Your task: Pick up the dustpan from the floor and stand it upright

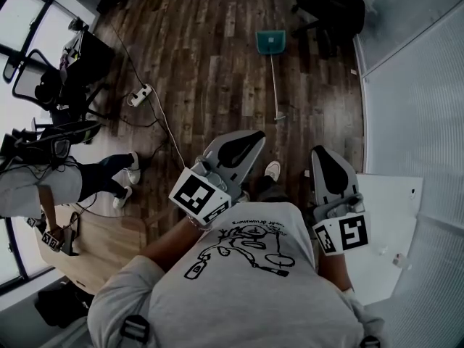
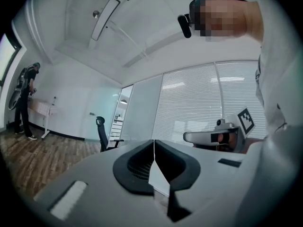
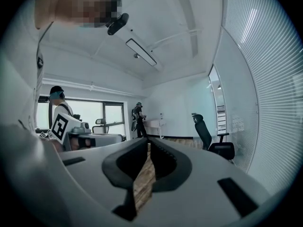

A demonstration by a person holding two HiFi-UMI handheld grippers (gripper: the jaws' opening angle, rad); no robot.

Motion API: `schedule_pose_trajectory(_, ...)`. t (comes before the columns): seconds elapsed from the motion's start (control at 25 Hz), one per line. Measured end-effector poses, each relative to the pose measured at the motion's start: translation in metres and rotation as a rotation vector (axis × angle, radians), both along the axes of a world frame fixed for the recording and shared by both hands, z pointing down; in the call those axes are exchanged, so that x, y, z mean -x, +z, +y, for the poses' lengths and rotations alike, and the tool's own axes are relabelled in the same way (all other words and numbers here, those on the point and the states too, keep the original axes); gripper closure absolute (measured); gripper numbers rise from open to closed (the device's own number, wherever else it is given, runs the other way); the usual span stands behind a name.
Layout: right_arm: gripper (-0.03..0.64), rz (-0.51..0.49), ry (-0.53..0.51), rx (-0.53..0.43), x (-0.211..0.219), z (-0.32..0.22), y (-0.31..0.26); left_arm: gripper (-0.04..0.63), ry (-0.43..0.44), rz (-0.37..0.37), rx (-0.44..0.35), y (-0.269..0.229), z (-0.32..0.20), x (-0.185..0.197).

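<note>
The teal dustpan (image 1: 270, 40) lies on the dark wooden floor far ahead of me. Its long thin handle (image 1: 275, 85) stretches back toward my feet. Both grippers are held out level at chest height, well short of it. My left gripper (image 1: 255, 136) is shut with nothing between its jaws, and its black pads meet (image 2: 154, 144). My right gripper (image 1: 320, 153) is also shut and empty (image 3: 148, 144). The dustpan is in neither gripper view. Each gripper view shows the other gripper off to the side.
A black office chair (image 1: 330, 6) stands just right of the dustpan. A power strip (image 1: 141, 94) with trailing cables lies to the left. A person (image 1: 43, 183) stands by a wooden desk (image 1: 94, 245). A white table (image 1: 395, 223) and blinds are on my right.
</note>
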State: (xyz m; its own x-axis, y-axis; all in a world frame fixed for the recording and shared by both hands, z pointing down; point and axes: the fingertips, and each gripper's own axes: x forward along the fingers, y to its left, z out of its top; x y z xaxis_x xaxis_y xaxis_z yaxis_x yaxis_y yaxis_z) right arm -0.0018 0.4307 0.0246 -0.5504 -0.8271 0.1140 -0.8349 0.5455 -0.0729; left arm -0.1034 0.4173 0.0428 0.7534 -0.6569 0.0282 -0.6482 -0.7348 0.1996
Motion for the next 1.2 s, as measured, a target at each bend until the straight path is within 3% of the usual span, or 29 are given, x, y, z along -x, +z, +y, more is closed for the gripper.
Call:
schedule_pose_trajectory(0.68,0.600,-0.026,0.002,0.031,-0.101,-0.103,0.011,0.591,-0.019,-0.024,0.027,0.009,-0.101,-0.095)
schedule_pose_trajectory(1.2,0.600,-0.031,-0.011,0.056,-0.119,-0.162,0.031,0.591,-0.027,-0.029,0.061,0.030,-0.161,-0.118)
